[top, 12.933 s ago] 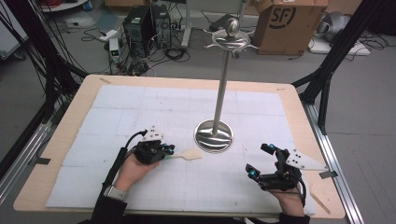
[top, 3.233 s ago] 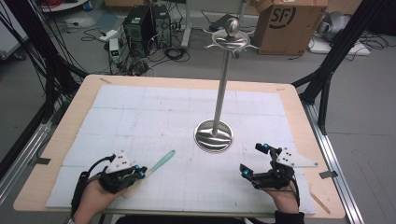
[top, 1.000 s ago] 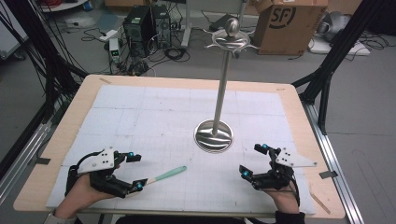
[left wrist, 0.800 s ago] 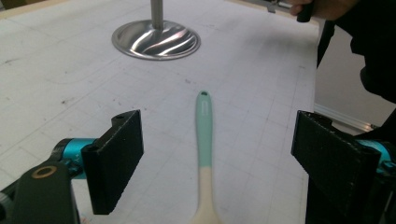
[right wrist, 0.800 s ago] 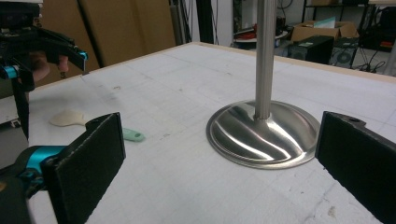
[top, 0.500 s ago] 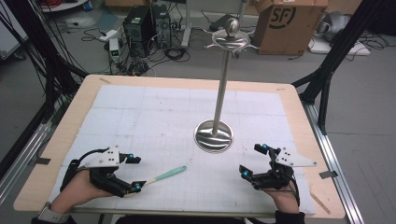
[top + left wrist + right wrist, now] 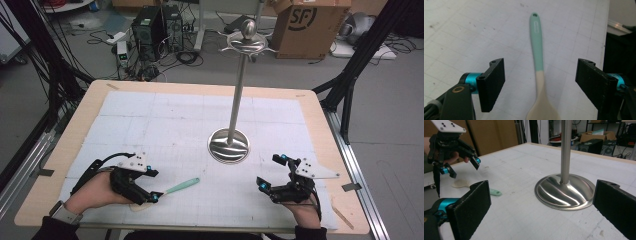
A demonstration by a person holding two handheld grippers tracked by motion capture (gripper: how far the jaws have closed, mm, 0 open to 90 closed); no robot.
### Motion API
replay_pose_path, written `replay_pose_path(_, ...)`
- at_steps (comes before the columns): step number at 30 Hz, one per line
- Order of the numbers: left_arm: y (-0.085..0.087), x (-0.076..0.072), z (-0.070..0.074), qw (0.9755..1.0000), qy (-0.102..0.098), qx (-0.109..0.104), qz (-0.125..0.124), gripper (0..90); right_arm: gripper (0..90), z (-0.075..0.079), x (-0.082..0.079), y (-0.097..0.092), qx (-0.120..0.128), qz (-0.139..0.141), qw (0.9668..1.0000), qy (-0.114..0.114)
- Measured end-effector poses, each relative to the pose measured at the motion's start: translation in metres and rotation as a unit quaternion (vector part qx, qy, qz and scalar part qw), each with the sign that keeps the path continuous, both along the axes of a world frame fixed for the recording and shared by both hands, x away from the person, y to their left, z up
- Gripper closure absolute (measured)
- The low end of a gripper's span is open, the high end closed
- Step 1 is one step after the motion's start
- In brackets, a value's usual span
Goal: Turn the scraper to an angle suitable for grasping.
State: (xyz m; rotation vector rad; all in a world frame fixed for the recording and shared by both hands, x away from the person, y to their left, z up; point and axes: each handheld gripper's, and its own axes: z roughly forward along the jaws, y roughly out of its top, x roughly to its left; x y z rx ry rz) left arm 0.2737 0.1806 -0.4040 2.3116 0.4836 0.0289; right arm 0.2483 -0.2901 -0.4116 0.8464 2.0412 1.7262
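Observation:
A spatula (image 7: 182, 185) with a teal handle and a cream head lies flat on the white mat (image 7: 165, 125) near the table's front left. My left gripper (image 7: 152, 186) hovers over its head end. In the left gripper view the spatula (image 7: 536, 50) runs up between the jaws of the left gripper (image 7: 541, 68), which have just been closing but stand apart from it on both sides. My right gripper (image 7: 270, 171) rests open at the front right with nothing in it. The right gripper view has its jaws (image 7: 544, 195) framing the steel stand's base (image 7: 565, 190), with the left gripper (image 7: 461, 166) farther off.
A tall steel stand (image 7: 228, 145) with a round base and a hooked top rises mid-table. A thin wooden strip (image 7: 342, 215) lies by the front right corner. Beyond the table are a cardboard box (image 7: 305, 22), computers and cables on the floor.
My left hand has shifted a little to the right, bringing its jaws over the spatula's head, and the jaws have narrowed slightly. The spatula and the right gripper have stayed in place.

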Motion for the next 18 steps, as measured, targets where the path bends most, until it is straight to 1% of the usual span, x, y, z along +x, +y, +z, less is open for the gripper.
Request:
replay_pose_path(2,-0.005,0.001,0.0,0.9998,0.003,0.019,-0.01,24.9,0.4,0.0,0.0,0.0,0.001,0.0,1.0,0.0)
replay_pose_path(3,-0.008,0.002,0.0,0.9995,0.007,0.029,-0.014,25.3,0.4,0.0,0.0,-0.001,0.002,-0.001,1.0,-0.001)
replay_pose_path(4,-0.011,0.004,0.0,0.999,0.011,0.039,-0.018,26.1,0.4,0.0,0.0,-0.001,0.003,-0.001,1.0,0.0)
replay_pose_path(7,-0.019,0.006,-0.001,0.9974,0.012,0.066,-0.027,28.8,0.4,0.0,0.002,-0.002,0.007,-0.002,1.0,0.0)
replay_pose_path(9,-0.023,0.007,-0.003,0.9966,0.017,0.075,-0.031,30.2,0.4,0.0,0.004,-0.002,0.009,-0.005,0.9999,0.003)
replay_pose_path(12,-0.024,0.009,-0.005,0.9959,0.015,0.082,-0.034,31.5,0.3,-0.001,0.008,-0.002,0.01,-0.005,0.9999,0.005)
replay_pose_path(13,-0.023,0.01,-0.006,0.9959,0.011,0.085,-0.032,31.4,0.4,-0.001,0.009,-0.002,0.009,-0.007,0.9999,0.008)
replay_pose_path(14,-0.022,0.011,-0.006,0.9963,0.008,0.082,-0.025,31.3,0.4,-0.001,0.01,-0.002,0.008,-0.009,0.9999,0.006)
replay_pose_path(16,-0.021,0.015,-0.007,0.9962,0.016,0.084,-0.017,31.9,0.4,-0.002,0.011,-0.001,0.003,-0.009,0.9999,0.009)
replay_pose_path(17,-0.021,0.016,-0.008,0.9961,0.017,0.085,-0.016,31.8,0.4,-0.002,0.011,-0.001,0.001,-0.009,0.9999,0.012)
replay_pose_path(18,-0.022,0.017,-0.009,0.9958,0.018,0.089,-0.013,31.7,0.4,-0.002,0.012,-0.001,-0.003,-0.009,0.9999,0.009)
